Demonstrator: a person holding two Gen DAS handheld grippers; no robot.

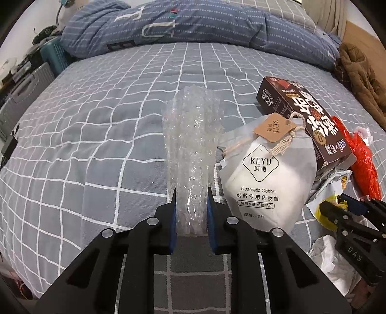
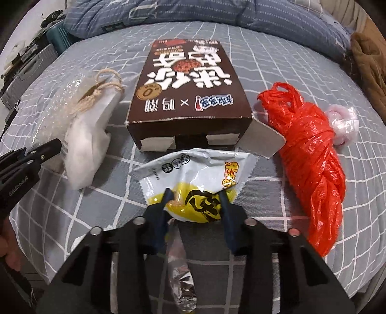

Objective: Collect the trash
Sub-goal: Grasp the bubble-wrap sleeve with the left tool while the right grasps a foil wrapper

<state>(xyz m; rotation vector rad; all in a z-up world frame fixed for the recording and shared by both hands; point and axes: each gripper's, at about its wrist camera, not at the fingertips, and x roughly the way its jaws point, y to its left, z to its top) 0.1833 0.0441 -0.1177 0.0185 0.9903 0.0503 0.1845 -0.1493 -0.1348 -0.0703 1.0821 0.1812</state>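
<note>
My left gripper (image 1: pixel 191 200) is shut on a strip of clear bubble wrap (image 1: pixel 190 135) that lies along the bed. To its right lie a white KEYU cotton pouch (image 1: pixel 263 174), a brown snack box (image 1: pixel 306 120) and a red plastic bag (image 1: pixel 361 157). My right gripper (image 2: pixel 196 196) has its jaws around a white and yellow snack wrapper (image 2: pixel 195 178), pressing its sides. The brown box (image 2: pixel 190 96) lies just beyond, the red bag (image 2: pixel 311 154) to the right, the pouch (image 2: pixel 89 142) to the left. The right gripper also shows in the left wrist view (image 1: pixel 337 205).
All lies on a grey checked bedsheet (image 1: pixel 96 120). A folded blue quilt (image 1: pixel 193 21) lies at the far end. A brown garment (image 1: pixel 361 77) is at the right edge. Crumpled white paper (image 1: pixel 335 260) and a foil wrapper (image 2: pixel 181 277) lie near me. Grey and teal suitcases (image 1: pixel 31 82) stand left.
</note>
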